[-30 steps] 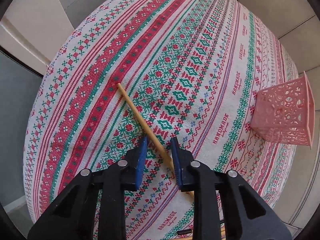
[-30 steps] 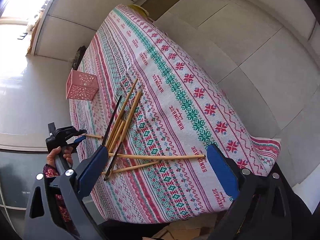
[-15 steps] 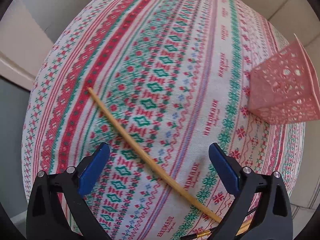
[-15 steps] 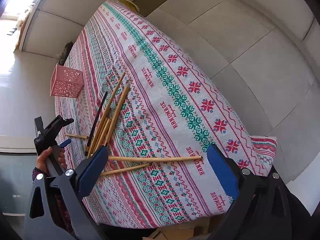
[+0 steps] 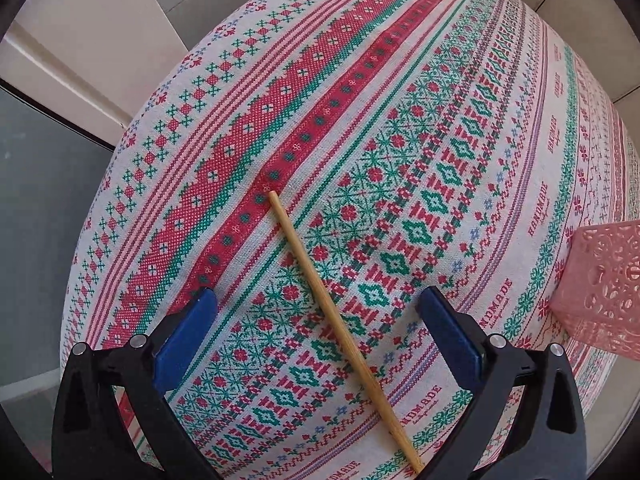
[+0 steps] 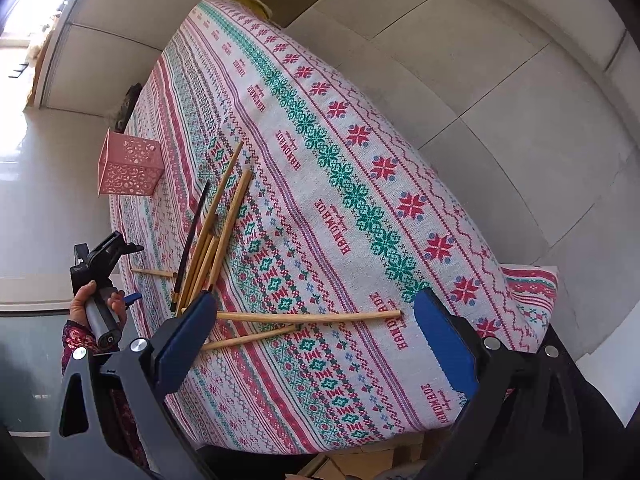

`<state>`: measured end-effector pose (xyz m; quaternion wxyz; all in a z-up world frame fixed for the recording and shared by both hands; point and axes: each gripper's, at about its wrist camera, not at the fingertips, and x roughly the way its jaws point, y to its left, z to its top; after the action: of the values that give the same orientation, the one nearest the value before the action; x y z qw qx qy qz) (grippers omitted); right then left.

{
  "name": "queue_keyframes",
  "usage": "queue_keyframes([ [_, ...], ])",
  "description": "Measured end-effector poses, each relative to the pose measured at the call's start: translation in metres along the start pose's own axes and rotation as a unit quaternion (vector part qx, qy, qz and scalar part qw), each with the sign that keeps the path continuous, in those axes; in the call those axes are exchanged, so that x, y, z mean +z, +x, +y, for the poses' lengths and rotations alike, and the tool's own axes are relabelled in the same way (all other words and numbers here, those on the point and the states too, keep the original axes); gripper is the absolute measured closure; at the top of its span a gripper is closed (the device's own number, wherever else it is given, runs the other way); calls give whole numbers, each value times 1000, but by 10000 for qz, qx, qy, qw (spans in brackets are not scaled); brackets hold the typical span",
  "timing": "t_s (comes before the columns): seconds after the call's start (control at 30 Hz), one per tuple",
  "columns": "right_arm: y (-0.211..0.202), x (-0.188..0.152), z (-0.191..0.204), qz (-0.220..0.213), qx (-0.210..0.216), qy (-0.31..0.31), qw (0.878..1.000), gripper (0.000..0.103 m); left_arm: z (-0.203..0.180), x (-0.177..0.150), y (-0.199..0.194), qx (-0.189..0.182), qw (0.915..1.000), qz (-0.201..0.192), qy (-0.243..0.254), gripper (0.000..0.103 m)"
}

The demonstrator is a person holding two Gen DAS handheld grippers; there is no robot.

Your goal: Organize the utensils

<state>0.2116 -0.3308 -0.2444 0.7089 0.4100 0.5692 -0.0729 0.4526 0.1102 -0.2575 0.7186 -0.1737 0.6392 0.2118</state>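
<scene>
In the left wrist view, the left gripper (image 5: 318, 312) hangs low over the table (image 5: 400, 80), which is draped in a cross-stitch patterned cloth of red, green and white bands (image 5: 340, 128). Its blue-padded fingers (image 5: 188, 332) are spread wide and hold nothing. Between them lies a single light wooden chopstick (image 5: 340, 328), flat on the cloth and running diagonally from upper left to lower right, touching neither pad. At the right edge of that view stands a pink perforated plastic square basket (image 5: 600, 292), well apart from the chopstick.

In the right wrist view, the person's left hand (image 6: 90, 304) grips the handle of the left gripper at the far left, by the table's edge. Further right, the pink basket (image 6: 130, 168) sits near the table's far-left border. Below it a loose cluster of wooden chopsticks with one thin dark chopstick (image 6: 192, 236) fans out on the cloth, the sticks overlapping at their lower ends. Next come two more wooden chopsticks (image 6: 308, 317) lying nearly crosswise, meeting at a shallow angle. The right gripper (image 6: 316, 328) hovers above these two; its blue-padded fingers (image 6: 446, 340) stand wide apart, clasping nothing. Pale tiled floor (image 6: 500, 100) fills the right side.
</scene>
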Motion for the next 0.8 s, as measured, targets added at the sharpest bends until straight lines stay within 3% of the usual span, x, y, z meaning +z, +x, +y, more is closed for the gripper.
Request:
queue_keyframes([
  [0.07,0,0,-1,5,12,30,10000,7,-1,-18,-5,-34,9995,-204,229,22],
  [0.13,0,0,0,1,21,22,10000,7,-14,-33,-20,-92,9977,-337,575,62],
  [0.2,0,-1,0,-24,12,27,10000,7,-23,-37,-23,-297,9973,-300,605,89],
  [0.37,1,0,-7,-103,-173,208,9996,7,-9,-55,-30,-1227,9907,-451,375,93],
  [0.43,2,0,-13,-129,-335,313,9989,7,5,-64,-37,-1703,9834,-589,206,94],
  [0.53,2,-3,-18,-141,-516,347,9980,7,14,-82,-62,-2099,9710,-1084,375,94],
  [0.7,-1,-20,-21,-97,-551,440,9975,7,31,-104,-114,-2720,9403,-1849,880,97],
  [0.8,5,-37,-27,144,-237,845,9960,14,44,-116,-156,-2677,9171,-2606,1389,98],
])
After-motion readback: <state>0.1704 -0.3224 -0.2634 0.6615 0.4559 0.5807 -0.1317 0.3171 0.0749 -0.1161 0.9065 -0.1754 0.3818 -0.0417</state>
